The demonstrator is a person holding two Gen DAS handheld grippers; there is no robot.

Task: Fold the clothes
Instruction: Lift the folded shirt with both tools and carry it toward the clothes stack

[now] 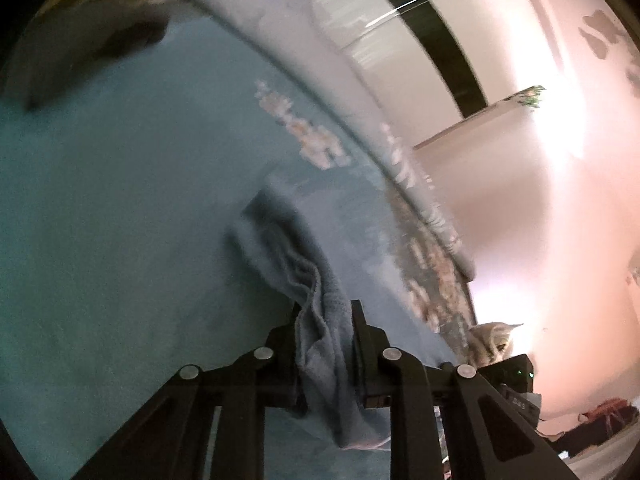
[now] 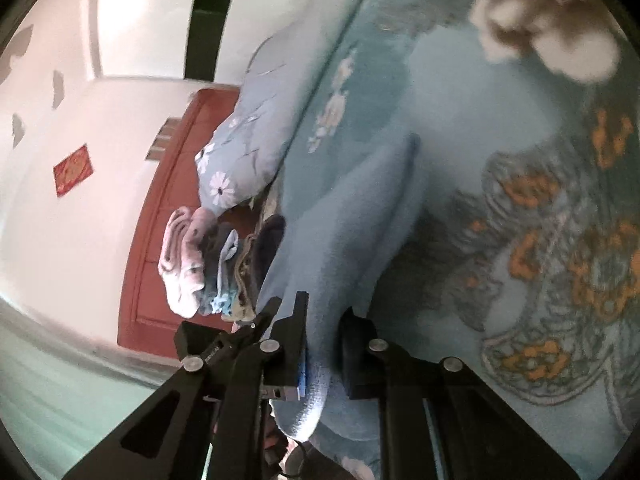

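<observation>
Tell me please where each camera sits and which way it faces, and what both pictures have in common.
Left wrist: on the left claw, facing along its fingers over the blanket toward a pale wall. The claw grips a blue towel; part of the other tool shows at right.
Right wrist: on the right claw, facing along the bed toward a pillow, a pile of clothes and a red door. It grips the same blue cloth.
Shared: the blue towel and the flowered blanket.

Bedspread (image 1: 120, 208) open left of towel (image 1: 288, 240); clothes stack (image 2: 224, 264), probably pillow (image 2: 256, 136), crowd edge.
</observation>
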